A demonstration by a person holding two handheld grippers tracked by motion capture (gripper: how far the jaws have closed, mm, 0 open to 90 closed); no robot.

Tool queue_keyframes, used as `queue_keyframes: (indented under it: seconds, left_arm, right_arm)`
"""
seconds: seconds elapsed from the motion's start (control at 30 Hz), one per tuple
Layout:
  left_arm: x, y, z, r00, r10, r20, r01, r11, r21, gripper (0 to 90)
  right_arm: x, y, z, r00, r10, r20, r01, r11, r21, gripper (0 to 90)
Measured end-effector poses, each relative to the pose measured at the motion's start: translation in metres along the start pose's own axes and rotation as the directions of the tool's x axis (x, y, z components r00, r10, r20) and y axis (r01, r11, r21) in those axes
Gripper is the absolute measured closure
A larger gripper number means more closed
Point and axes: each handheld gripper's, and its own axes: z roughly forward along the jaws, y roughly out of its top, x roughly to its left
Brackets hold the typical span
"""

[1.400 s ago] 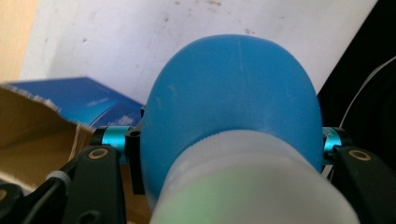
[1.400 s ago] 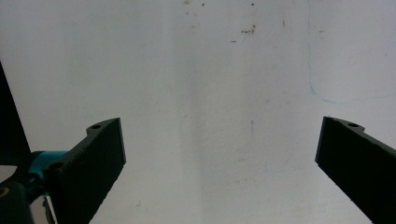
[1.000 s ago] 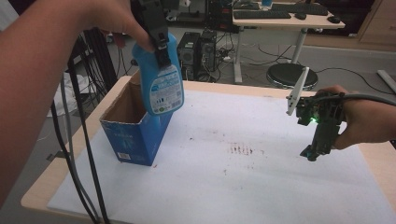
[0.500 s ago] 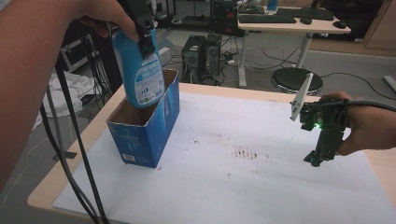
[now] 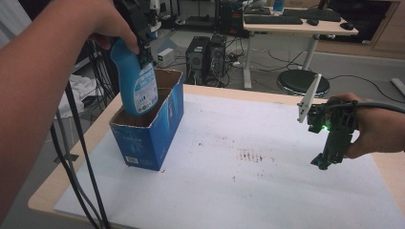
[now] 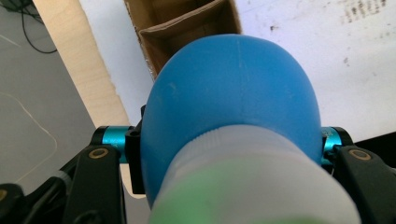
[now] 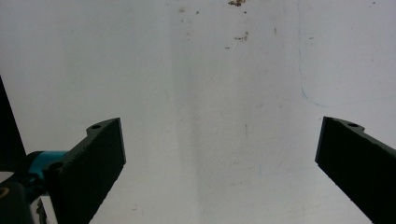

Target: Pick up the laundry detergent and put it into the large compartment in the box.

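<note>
Office or lab w/ workstations: at 12 o'clock, light wooden desk on white legs (image 5: 305, 28) carrying black keyboards (image 5: 272, 19); black tower PCs (image 5: 207, 52) on grey floor, tangled black cables (image 5: 239, 59) nearby.

Grey floor (image 5: 363, 67), a desk (image 5: 305, 29) behind, computer towers (image 5: 207, 55) underneath

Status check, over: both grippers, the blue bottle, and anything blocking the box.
Left gripper shut on blue bottle, its base inside the cardboard box. Right gripper open, empty, over white mat. Nothing blocking.
</note>
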Motion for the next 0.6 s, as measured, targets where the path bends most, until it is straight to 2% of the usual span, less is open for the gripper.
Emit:
queue_keyframes:
  seconds: [0.33,0.37,0.43,0.47,0.53,0.6]
  left_arm:
    - [0.005,0.002,0.033,0.9994,0.009,0.032,-0.01,0.9999,0.01,39.5]
    - [0.004,0.003,0.042,0.9991,0.028,0.031,-0.029,0.9994,0.016,39.5]
    - [0.004,0.003,0.042,0.9991,0.028,0.031,-0.029,0.9994,0.016,39.5]
    - [0.003,0.004,0.055,0.9975,0.063,0.031,-0.064,0.9974,0.033,39.5]
    - [0.004,0.004,0.065,0.9949,0.096,0.032,-0.097,0.9943,0.045,39.5]
    - [0.006,0.005,0.073,0.9935,0.107,0.038,-0.109,0.9926,0.054,39.5]
  right_arm:
    - [-0.001,0.0,0.001,1.0,-0.001,-0.003,0.001,1.0,0.005,0.6]
    - [-0.001,0.001,0.002,1.0,-0.002,-0.003,0.002,1.0,0.005,0.6]
    - [-0.001,0.001,0.002,1.0,0.0,-0.006,0.0,1.0,0.007,0.6]
    - [-0.001,0.001,0.003,1.0,0.0,-0.005,0.0,1.0,0.007,0.6]
    - [-0.001,0.002,0.004,1.0,0.003,-0.004,-0.003,1.0,0.01,0.6]
    - [-0.001,0.002,0.004,1.0,0.002,-0.005,-0.002,1.0,0.015,0.6]
